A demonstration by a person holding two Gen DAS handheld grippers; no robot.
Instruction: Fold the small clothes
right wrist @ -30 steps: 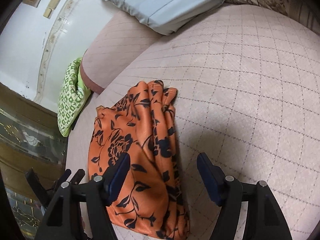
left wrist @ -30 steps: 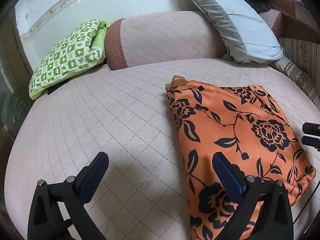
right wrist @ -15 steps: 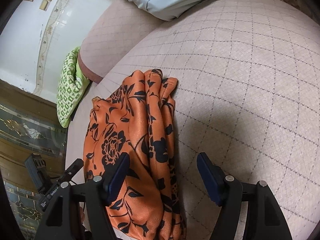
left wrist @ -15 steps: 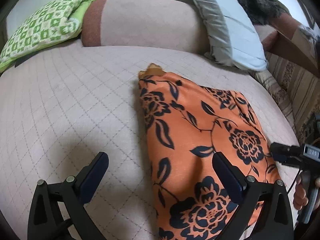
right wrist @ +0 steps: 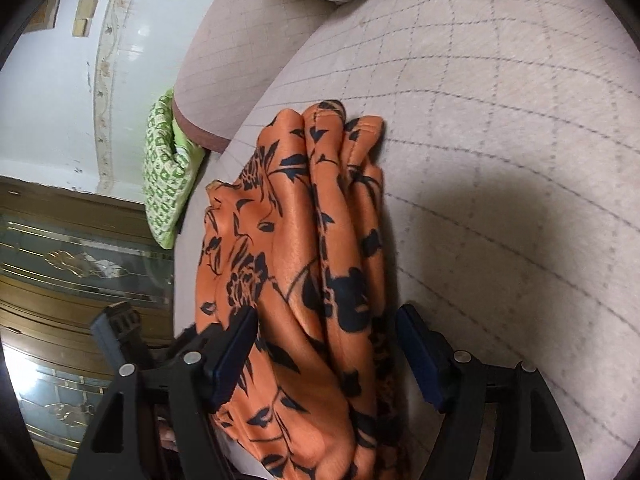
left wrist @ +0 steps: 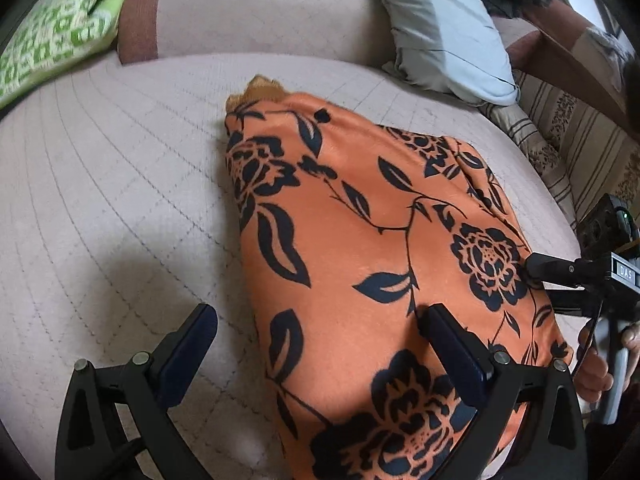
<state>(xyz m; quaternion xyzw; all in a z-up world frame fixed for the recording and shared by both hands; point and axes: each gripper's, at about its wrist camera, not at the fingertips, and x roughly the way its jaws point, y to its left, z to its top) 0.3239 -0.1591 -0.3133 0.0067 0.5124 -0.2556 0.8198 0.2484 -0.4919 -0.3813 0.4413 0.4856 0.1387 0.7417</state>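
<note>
A quilted pink bed (left wrist: 120, 200) carries the folded orange floral garment (left wrist: 380, 240). The left hand-held gripper (left wrist: 320, 344) hangs spread over its near edge; the right hand-held gripper (right wrist: 326, 344), also spread, straddles its stacked folds.

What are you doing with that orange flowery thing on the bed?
A person is folding it. The orange flowered garment lies folded on the quilted pink bed cover. The left tool is open over its near end, and the right tool is open, straddling its bunched edge. Neither is gripping it.
</note>
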